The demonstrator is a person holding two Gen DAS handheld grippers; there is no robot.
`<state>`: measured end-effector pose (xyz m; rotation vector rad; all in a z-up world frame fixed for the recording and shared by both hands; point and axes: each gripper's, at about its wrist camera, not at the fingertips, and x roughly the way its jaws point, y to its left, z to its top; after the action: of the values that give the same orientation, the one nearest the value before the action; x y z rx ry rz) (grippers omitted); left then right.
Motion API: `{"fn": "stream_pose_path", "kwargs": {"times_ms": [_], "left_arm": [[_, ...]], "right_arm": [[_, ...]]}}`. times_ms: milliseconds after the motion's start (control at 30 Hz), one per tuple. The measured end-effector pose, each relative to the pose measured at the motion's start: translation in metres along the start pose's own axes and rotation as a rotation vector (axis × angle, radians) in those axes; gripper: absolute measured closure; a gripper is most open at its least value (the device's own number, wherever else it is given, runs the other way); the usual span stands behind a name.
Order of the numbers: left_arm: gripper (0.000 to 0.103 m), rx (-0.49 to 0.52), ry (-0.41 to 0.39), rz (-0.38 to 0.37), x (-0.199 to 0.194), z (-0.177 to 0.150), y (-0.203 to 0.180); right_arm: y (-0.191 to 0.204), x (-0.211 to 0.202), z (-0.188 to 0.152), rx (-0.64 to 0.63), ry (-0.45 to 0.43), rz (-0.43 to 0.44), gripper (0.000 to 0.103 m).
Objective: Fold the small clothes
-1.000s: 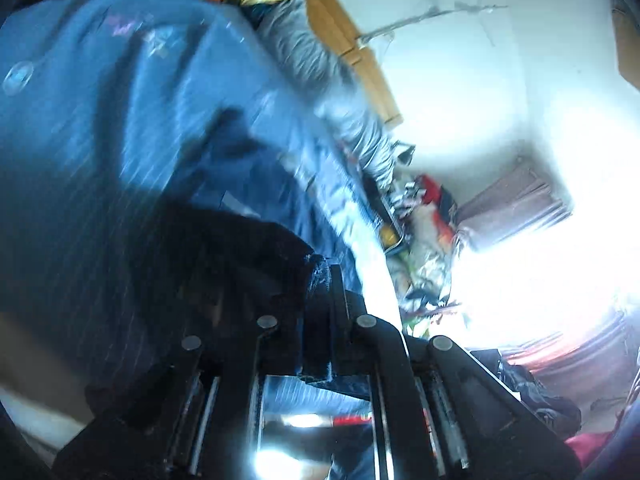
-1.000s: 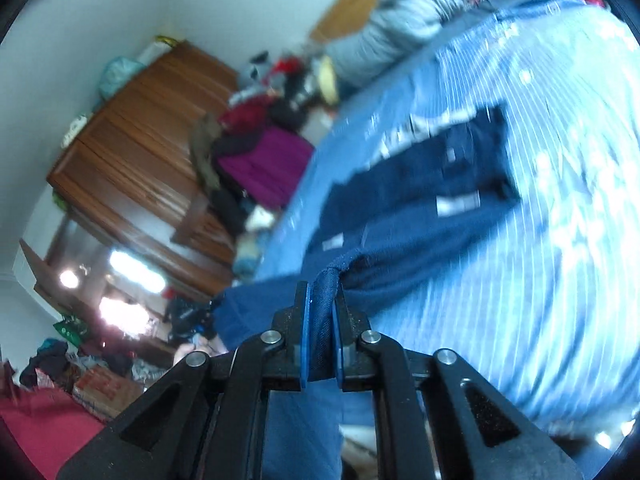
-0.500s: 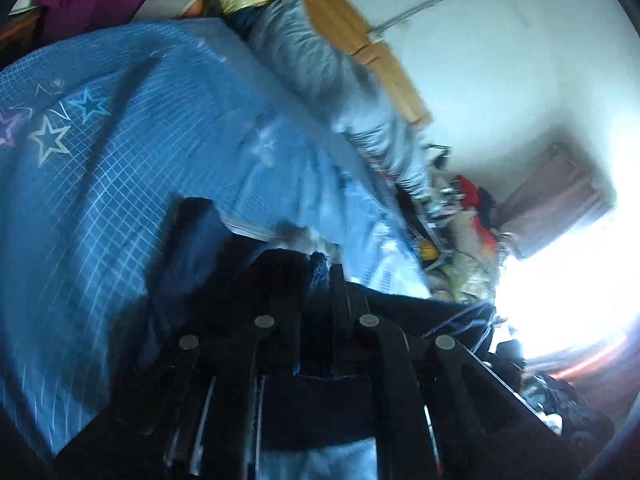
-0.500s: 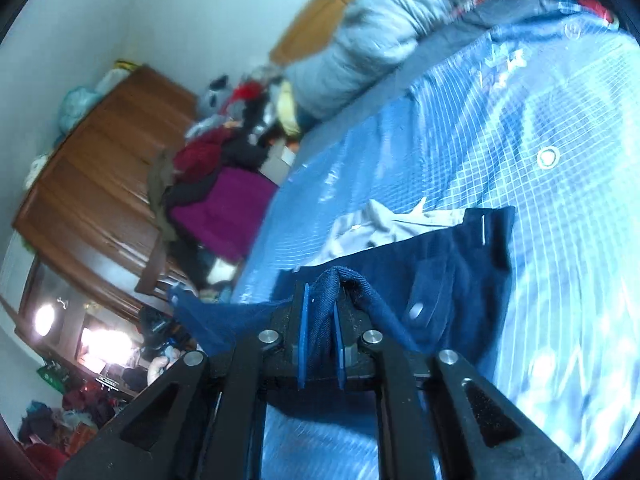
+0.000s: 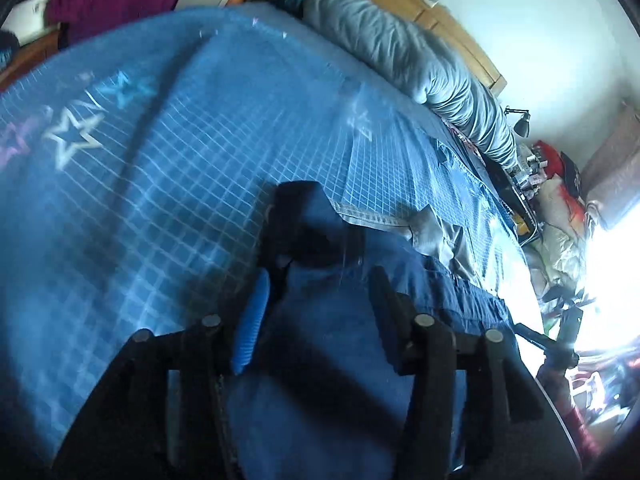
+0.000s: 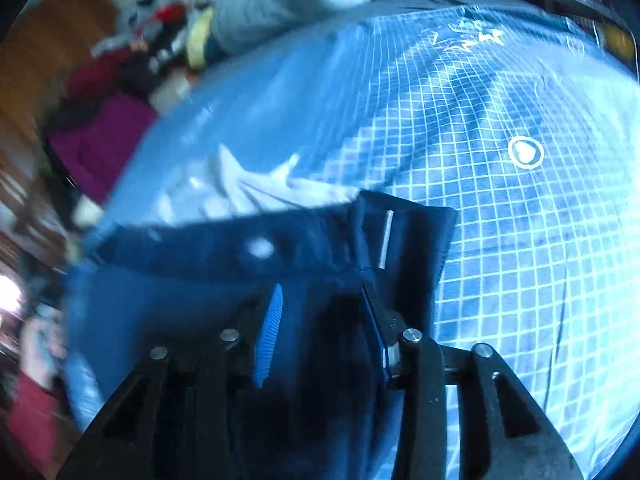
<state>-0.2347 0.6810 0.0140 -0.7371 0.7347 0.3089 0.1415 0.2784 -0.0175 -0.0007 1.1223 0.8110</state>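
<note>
- Both tongs have swung down toward the blue checked bedspread (image 5: 168,184) since a second ago, jaws just opening.
- Left tongs (image 5: 320,280) are standing released, dark blue garment (image 5: 320,340) lying loose between them.
- Right tongs (image 6: 320,300) are released too, over the same garment (image 6: 240,256).
- No containers are showing.

Each black tool (image 5: 320,292) (image 6: 320,304) has silver screw heads and a ribbed blue pad (image 5: 250,328) inside one finger.
</note>
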Motion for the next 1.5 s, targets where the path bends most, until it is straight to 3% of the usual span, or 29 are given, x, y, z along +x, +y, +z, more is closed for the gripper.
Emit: {"fn": "stream_pose_path", "kwargs": {"times_ms": [67, 100, 200, 467, 733, 767, 800, 833, 933, 1000, 1200, 1300, 1433, 1500], "left_arm": [[0.049, 0.036, -0.02, 0.031, -0.006, 0.001, 0.001], [0.049, 0.042, -0.02, 0.04, 0.001, 0.01, -0.002], [0.049, 0.015, -0.014, 0.057, 0.011, 0.014, 0.004], [0.049, -0.02, -0.009, 0.024, 0.016, -0.005, 0.009], [0.049, -0.034, -0.028, 0.008, 0.014, -0.009, 0.003], [0.049, -0.035, -0.027, 0.009, 0.016, -0.009, 0.002], [0.049, -0.035, -0.028, 0.011, 0.017, -0.009, 0.001], [0.049, -0.032, -0.026, 0.011, 0.019, -0.008, -0.001], [0.049, -0.024, -0.024, 0.012, 0.023, -0.008, -0.005], [0.049, -0.005, -0.031, 0.014, 0.023, -0.006, -0.009], [0.049, 0.016, -0.045, 0.021, 0.027, 0.0, -0.019], [0.049, 0.049, -0.042, 0.02, 0.032, 0.005, -0.031], [0.048, 0.098, -0.024, 0.013, 0.049, 0.024, -0.046], [0.048, 0.101, -0.005, 0.017, 0.065, 0.035, -0.046]], "right_arm": [[0.002, 0.008, -0.003, -0.014, -0.005, -0.01, 0.057], [0.002, 0.012, -0.003, -0.016, -0.004, -0.008, 0.05], [0.004, 0.016, -0.005, -0.037, -0.02, -0.023, 0.048], [-0.003, 0.016, -0.005, -0.032, -0.026, -0.019, 0.048], [-0.011, 0.035, 0.021, -0.012, -0.02, -0.012, 0.046], [-0.015, 0.037, 0.024, 0.011, -0.019, 0.0, 0.05], [-0.017, 0.036, 0.026, 0.021, -0.027, -0.011, 0.086], [-0.017, 0.033, 0.026, 0.023, -0.034, -0.01, 0.095], [-0.011, 0.011, 0.023, 0.003, -0.114, 0.011, 0.099], [-0.023, -0.004, 0.022, 0.057, -0.171, 0.005, 0.1], [-0.035, 0.001, 0.014, 0.069, -0.135, -0.022, 0.101], [-0.038, -0.003, 0.02, 0.081, -0.162, -0.013, 0.102], [-0.059, -0.018, 0.025, 0.143, -0.218, -0.074, 0.103], [-0.057, -0.019, 0.025, 0.111, -0.193, -0.04, 0.103]]}}
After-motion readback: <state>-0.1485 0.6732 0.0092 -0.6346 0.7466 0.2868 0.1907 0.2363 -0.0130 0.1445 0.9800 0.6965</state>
